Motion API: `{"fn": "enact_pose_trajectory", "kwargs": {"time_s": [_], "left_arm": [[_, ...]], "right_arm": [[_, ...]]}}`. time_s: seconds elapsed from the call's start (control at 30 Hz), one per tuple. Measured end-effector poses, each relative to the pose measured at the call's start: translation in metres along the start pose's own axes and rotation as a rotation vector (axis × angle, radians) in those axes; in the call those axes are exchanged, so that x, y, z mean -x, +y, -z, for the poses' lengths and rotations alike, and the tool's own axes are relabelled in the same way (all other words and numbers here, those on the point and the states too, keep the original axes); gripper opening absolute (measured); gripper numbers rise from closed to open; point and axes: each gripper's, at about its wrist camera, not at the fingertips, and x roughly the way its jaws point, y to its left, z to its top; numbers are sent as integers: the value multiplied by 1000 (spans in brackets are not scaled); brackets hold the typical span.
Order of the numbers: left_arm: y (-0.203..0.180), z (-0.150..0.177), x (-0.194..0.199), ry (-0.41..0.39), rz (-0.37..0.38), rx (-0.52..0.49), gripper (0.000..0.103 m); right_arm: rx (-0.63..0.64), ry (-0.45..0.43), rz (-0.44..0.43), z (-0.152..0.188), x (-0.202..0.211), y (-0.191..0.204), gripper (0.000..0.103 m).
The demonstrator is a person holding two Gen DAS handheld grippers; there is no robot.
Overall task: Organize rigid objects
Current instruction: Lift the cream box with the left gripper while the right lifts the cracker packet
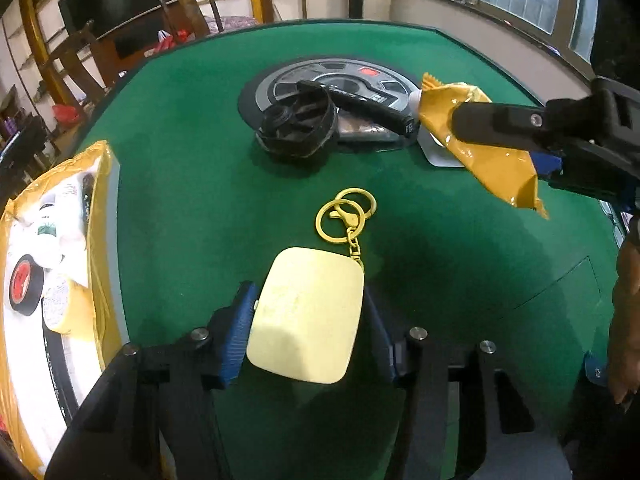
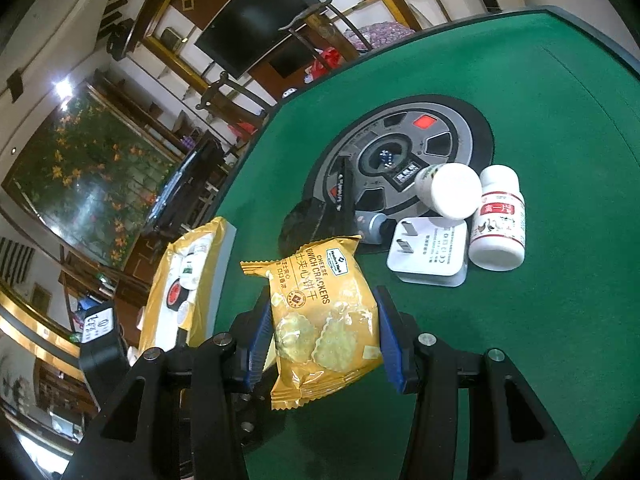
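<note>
My left gripper (image 1: 306, 320) is shut on a pale yellow rounded keychain case (image 1: 306, 314); its yellow rings (image 1: 346, 216) hang forward over the green table (image 1: 180, 200). My right gripper (image 2: 322, 332) is shut on a yellow cheese cracker packet (image 2: 320, 312) and holds it above the table; it shows in the left wrist view (image 1: 480, 136) at the right. A yellow-rimmed tray (image 1: 102, 208) with tape rolls (image 1: 24, 284) sits at the left, also in the right wrist view (image 2: 188, 280).
At the table's centre panel (image 2: 440, 136) lie a black round part (image 1: 298, 128), a black pen-like tool (image 1: 360, 102), a white plug adapter (image 2: 430, 254) and two white bottles (image 2: 498, 220). Chairs and a dark screen stand beyond the far edge.
</note>
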Motion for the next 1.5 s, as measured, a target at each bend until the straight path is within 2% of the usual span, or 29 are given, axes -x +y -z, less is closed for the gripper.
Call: {"fn": "enact_pose_trajectory", "kwargs": {"time_s": [0.13,0.2,0.43,0.9,1.13,1.5], "left_arm": [[-6,15,11,-58,19,20,50],[-4,17,18,-81,55,54,50],[9,12,35,-139,49,121,50],[25,9,56,-313,-85,143,50],[26,11,60,-336,-104,135,50],[30,14,73,-416,-169,133,50]], "right_arm": [[8,1,2,1,0,1,43],[17,0,4,2,-1,3,43],[36,3,17,5,-3,8,43],[71,7,40,10,-7,14,43],[81,9,41,12,-9,17,43],[110,5,36,15,-11,23,43]]}}
